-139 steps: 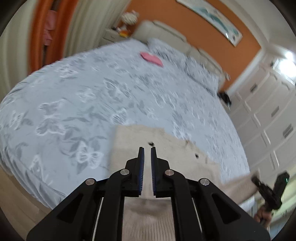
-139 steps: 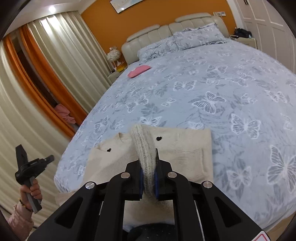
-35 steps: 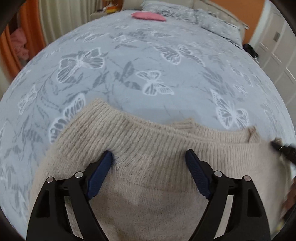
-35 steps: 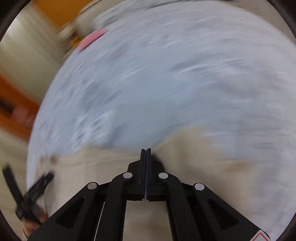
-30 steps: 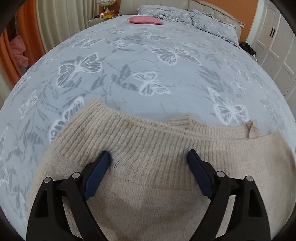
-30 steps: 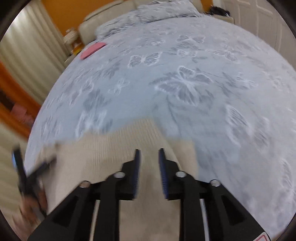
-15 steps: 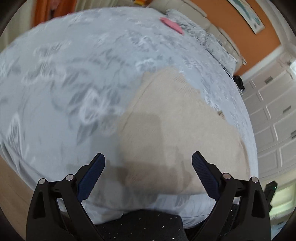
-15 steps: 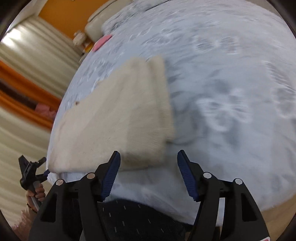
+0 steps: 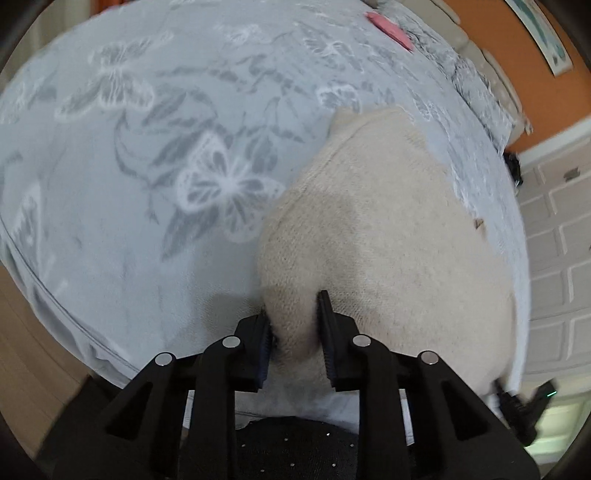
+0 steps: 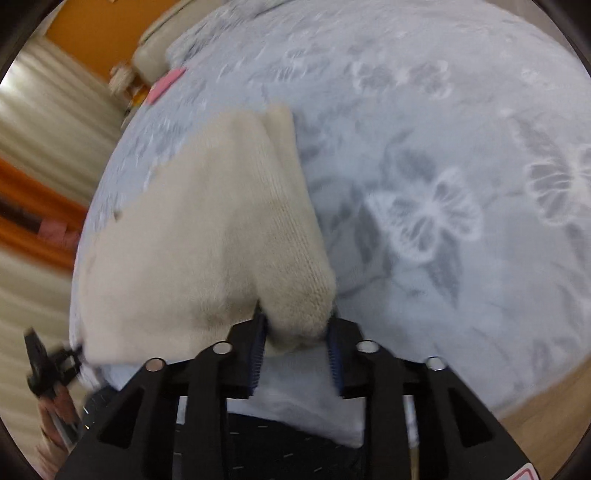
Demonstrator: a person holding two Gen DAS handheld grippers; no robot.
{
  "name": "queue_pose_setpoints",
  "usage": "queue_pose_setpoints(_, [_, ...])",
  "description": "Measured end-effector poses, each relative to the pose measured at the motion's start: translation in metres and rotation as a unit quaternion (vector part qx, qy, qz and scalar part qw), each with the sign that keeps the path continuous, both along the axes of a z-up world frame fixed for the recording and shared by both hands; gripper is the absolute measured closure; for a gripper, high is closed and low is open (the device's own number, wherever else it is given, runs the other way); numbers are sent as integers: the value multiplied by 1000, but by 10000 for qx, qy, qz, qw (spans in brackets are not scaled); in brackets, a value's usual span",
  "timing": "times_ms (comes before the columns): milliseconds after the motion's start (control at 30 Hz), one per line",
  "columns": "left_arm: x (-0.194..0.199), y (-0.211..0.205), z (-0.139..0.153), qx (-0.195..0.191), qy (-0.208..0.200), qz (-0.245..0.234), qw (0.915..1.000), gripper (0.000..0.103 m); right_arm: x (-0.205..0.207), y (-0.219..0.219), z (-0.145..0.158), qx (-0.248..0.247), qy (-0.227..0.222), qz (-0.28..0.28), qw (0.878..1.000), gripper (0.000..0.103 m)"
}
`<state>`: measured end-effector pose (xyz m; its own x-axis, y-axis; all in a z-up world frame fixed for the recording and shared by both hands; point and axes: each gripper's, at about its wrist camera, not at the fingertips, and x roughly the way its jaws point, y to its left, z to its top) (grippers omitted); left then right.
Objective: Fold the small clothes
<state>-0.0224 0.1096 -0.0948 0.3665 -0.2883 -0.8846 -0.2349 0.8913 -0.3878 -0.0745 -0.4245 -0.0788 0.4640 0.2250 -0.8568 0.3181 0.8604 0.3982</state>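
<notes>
A beige knit sweater (image 9: 388, 229) lies folded on the butterfly-print bedspread (image 9: 147, 166), close to the bed's near edge. My left gripper (image 9: 293, 325) has its jaws closing on the sweater's near left corner, and the knit bunches up between the pads. In the right wrist view the same sweater (image 10: 207, 229) runs away to the left. My right gripper (image 10: 295, 334) is closing on the near right corner, with fabric filling the gap between its blue pads. Each gripper shows at the edge of the other's view: the right gripper (image 9: 524, 406), and the left gripper (image 10: 48, 362) in a hand.
A pink item (image 9: 391, 24) lies far up the bed near the pillows. White wardrobe doors (image 9: 554, 240) stand to the right and curtains (image 10: 44, 122) to the left. The bed's edge and wooden floor (image 10: 546, 402) are just below the grippers. The person's dark clothing fills the bottom.
Both grippers pulled back from the sweater's far ribbed hem to its near edge. Half a second ago their jaws stood wide apart; now each has closed in on a corner of the sweater.
</notes>
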Motion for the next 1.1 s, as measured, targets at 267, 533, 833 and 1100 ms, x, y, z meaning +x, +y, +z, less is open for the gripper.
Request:
queue_pose_setpoints(267, [4, -7, 4, 314, -2, -112, 9994, 74, 27, 69, 86, -743, -817, 459, 9928, 69])
queue_pose_setpoints(533, [3, -5, -1, 201, 15, -56, 9998, 70, 106, 204, 80, -812, -553, 1851, 9778, 86])
queue_pose_setpoints(833, [-3, 4, 9, -204, -282, 35, 9994, 67, 158, 268, 5, -1340, 866, 2405, 9574, 98])
queue_pose_setpoints(1100, [59, 16, 37, -552, -693, 410, 9952, 19, 170, 287, -16, -1807, 1261, 2845, 9330, 100])
